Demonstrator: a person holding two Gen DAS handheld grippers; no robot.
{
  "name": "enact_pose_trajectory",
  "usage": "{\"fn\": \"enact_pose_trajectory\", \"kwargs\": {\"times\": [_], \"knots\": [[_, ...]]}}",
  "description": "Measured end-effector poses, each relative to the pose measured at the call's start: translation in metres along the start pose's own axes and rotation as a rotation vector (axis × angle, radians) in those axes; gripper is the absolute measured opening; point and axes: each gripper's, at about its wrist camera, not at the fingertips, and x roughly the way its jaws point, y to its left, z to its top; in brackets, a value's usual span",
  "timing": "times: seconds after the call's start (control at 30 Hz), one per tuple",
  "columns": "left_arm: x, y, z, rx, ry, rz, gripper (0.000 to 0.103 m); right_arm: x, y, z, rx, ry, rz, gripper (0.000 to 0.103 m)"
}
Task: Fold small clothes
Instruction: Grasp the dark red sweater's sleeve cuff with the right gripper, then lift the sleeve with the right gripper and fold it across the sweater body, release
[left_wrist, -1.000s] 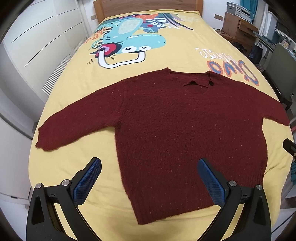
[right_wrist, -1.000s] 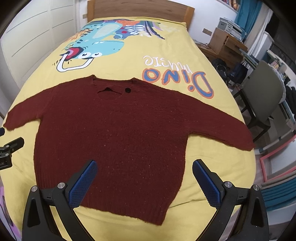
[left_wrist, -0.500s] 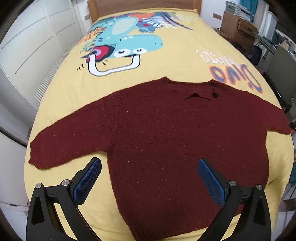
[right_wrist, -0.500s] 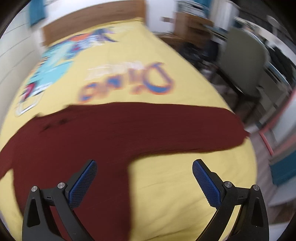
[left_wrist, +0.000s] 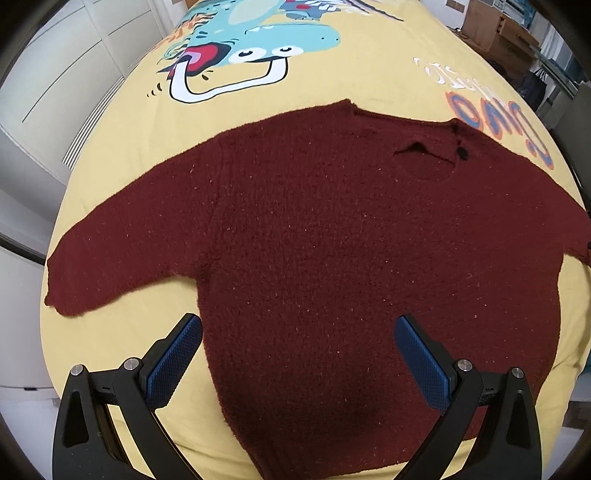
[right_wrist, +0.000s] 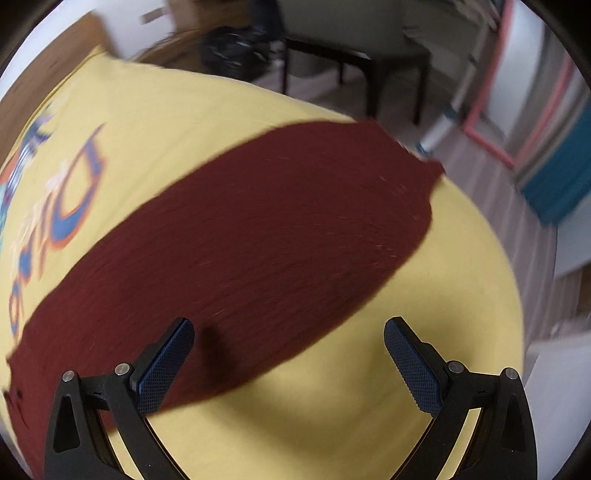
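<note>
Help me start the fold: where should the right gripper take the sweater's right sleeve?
Probably the cuff end of the sleeve, where it lies flat near the edge of the bedspread. The open right gripper could come from above, pinching across the sleeve's narrow end.

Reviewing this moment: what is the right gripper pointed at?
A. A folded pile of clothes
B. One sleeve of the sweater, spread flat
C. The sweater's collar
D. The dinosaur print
B: in the right wrist view the open right gripper faces a long sleeve of the dark red sweater, lying flat on the yellow bedspread.
</note>
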Motion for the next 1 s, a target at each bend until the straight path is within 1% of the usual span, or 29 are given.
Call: {"fn": "enact_pose_trajectory", "kwargs": {"times": [0.07,0.17,0.23,0.3,0.33,0.37,0.4,0.43,0.47,0.5,0.53,0.6,0.77,0.87,1.0], "knots": [[0.002,0.002,0.002,-0.007,0.005,0.006,0.102,0.010,-0.012,0.009,0.039,0.015,0.005,0.102],[0.005,0.003,0.002,-0.025,0.013,0.019,0.102,0.018,-0.026,0.021,0.103,0.027,0.047,0.102],[0.007,0.004,0.002,-0.032,0.021,0.018,0.102,0.022,-0.033,0.029,0.121,0.025,0.051,0.102],[0.008,0.004,0.001,-0.034,0.030,0.017,0.102,0.030,-0.028,0.036,0.104,0.049,0.035,0.099],[0.009,0.004,0.001,-0.032,0.033,0.019,0.102,0.033,-0.028,0.038,0.106,0.059,0.035,0.094],[0.010,0.004,0.000,-0.031,0.037,0.024,0.102,0.035,-0.027,0.041,0.116,0.064,0.046,0.084],[0.012,0.004,-0.001,-0.029,0.044,0.026,0.102,0.035,-0.026,0.042,0.135,0.058,0.063,0.077],[0.013,0.004,-0.002,-0.029,0.049,0.024,0.102,0.033,-0.026,0.043,0.141,0.049,0.073,0.055],[0.015,0.003,-0.002,-0.028,0.054,0.019,0.102,0.030,-0.023,0.045,0.133,0.035,0.084,0.024],[0.015,0.003,-0.003,-0.025,0.055,0.015,0.102,0.026,-0.018,0.045,0.113,0.022,0.095,0.015],[0.014,0.003,-0.004,-0.021,0.052,0.014,0.102,0.021,-0.011,0.046,0.079,0.009,0.095,0.015],[0.013,0.002,-0.006,-0.008,0.042,0.017,0.102,0.007,0.001,0.043,0.010,-0.030,0.069,0.014],[0.015,0.004,-0.009,-0.005,0.039,-0.005,0.102,-0.043,0.023,0.033,-0.064,-0.137,0.157,0.013],[0.014,0.007,-0.011,0.007,0.030,-0.011,0.102,-0.084,0.046,0.030,-0.148,-0.197,0.210,0.013],[0.014,0.015,-0.008,0.002,0.010,-0.023,0.102,-0.146,0.091,0.015,-0.270,-0.281,0.297,0.013]]}}
